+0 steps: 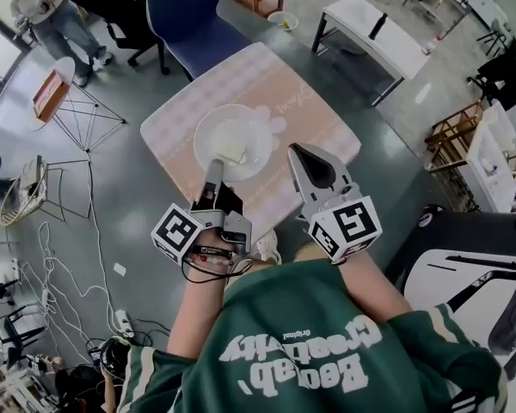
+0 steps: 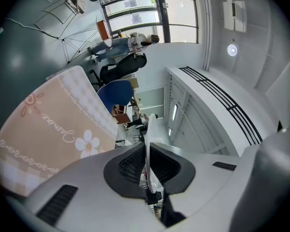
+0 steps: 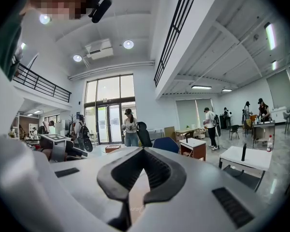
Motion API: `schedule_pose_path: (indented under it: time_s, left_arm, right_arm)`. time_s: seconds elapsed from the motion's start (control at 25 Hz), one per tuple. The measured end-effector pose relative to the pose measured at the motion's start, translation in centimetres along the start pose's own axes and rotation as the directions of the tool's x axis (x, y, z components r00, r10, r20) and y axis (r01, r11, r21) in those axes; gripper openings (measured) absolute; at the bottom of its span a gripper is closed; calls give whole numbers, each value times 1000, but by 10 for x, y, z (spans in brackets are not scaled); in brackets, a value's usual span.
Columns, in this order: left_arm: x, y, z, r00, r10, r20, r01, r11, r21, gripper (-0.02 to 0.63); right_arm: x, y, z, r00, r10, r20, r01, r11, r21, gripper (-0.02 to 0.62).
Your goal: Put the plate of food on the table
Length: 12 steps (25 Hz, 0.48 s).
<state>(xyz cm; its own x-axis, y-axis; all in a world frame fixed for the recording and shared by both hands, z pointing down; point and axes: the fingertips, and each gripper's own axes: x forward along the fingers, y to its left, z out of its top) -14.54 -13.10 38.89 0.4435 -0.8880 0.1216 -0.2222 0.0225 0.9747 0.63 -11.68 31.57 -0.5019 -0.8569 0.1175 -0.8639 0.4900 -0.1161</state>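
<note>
White plate (image 1: 245,127) carrying pale food (image 1: 232,153) is over the pink-checked table (image 1: 310,101), and I have its near rim pinched in my left gripper (image 1: 215,169). My right gripper (image 1: 297,153) is just beside it, jaws together on nothing.

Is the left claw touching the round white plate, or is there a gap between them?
Touching. The left gripper view shows the left claw closed on the thin rim of the round white plate, pinching it from both sides.
</note>
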Motion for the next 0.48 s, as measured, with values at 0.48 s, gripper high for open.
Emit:
schedule_pose_path:
  time_s: [0.48]
  left_arm:
    - [6,5,-1,999,3,35,-3,1000,-2,26]
  right_arm:
    - [12,-12,-7,1000,29,-7,-28,999,22,14]
